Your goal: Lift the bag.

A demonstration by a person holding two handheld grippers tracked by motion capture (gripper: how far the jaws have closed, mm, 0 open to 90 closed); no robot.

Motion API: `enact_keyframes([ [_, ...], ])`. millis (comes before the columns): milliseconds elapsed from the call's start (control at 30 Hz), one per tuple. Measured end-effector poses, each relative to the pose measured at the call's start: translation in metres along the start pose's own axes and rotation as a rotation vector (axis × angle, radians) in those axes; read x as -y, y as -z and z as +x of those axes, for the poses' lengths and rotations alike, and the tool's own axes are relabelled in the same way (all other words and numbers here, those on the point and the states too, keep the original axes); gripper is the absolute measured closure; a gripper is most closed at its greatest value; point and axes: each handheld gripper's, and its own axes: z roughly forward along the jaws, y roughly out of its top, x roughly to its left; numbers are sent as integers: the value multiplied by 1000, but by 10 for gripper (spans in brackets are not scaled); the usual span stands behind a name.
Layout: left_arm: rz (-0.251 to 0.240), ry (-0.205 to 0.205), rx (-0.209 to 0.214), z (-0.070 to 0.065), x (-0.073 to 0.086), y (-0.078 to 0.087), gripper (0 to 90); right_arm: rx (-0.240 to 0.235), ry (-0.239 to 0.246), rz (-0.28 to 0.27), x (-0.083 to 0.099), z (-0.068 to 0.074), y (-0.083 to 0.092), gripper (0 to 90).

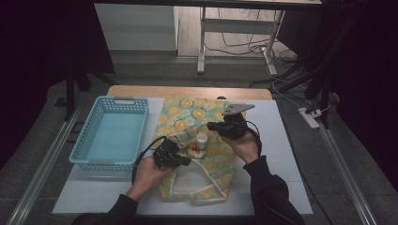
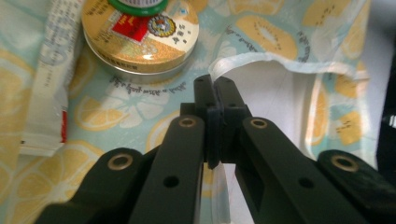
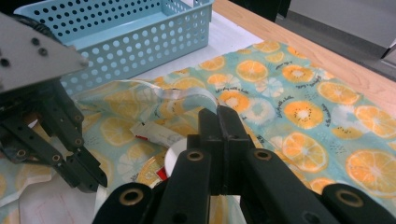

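Both grippers' jaws pinch the fruit-print bag's [image 1: 213, 154] white handle [image 2: 243, 60]; round tin [image 2: 140, 39] just beyond.

Pale blue perforated basket [image 1: 112, 133], teal cloth bag [image 3: 299, 102] patterned with orange citrus slices, gold-and-red round tin [image 2: 140, 39].

Obstacles cluster mid-table on the fruit-print bag [image 1: 206, 140]: round tin [image 2: 140, 42], small white bottle [image 1: 201, 140], sachet [image 2: 46, 84], packed between both grippers. Blue basket [image 1: 112, 133] blocks the left side. White mat [image 1: 286, 145] right of the bag lies open for passage; near edge probably open, dim.
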Motion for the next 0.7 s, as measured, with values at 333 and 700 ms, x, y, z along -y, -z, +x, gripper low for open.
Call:
enact_keyframes([
  [333, -60, 8, 37, 3, -13, 21, 895, -3, -2, -16, -7, 2, 5, 900],
  [700, -75, -26, 59, 5, -39, 44, 895, -16, 2, -13, -20, 3, 12, 900],
])
